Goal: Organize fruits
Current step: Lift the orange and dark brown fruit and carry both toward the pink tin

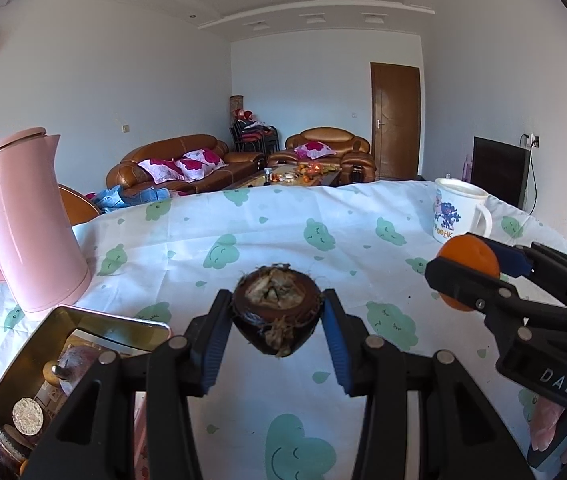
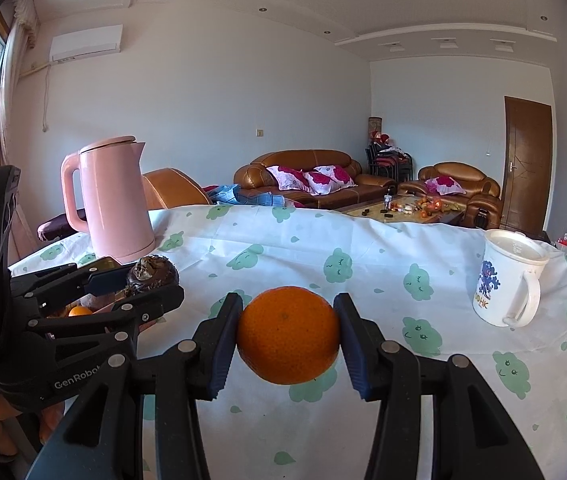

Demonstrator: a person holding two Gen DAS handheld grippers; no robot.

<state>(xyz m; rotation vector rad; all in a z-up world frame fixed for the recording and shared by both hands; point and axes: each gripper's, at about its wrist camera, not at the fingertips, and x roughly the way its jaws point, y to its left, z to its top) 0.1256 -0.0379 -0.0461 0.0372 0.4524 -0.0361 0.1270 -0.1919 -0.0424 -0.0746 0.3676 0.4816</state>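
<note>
- Left tool raised above the worktop, tilted slightly downward, pinching one dark brown fruit with a dry, fibrous top between its blue pads; fruit clear of the cloth, over the near middle of the worktop.
- Right tool alongside it, likewise tilted slightly downward, pinching one orange between its pads; orange lifted off the cloth, nearer the right edge of the worktop than the brown fruit.
- Both tools side by side and close together, each visible in the other's view, fingers pointing toward the far edge.
- Part of a hand gripping the right tool's handle, low at the right in the left wrist view.
- One metal tray at the near left corner of the worktop, just below and left of the left tool; round items inside, hard to identify, and one more orange fruit seen there behind the left tool's linkage.
- One pink kettle upright near the left edge, just beyond the tray.
- One white mug with a blue cartoon print, upright near the right edge, handle turned toward the right.
- One white cloth with green cloud prints covering the worktop.
</note>
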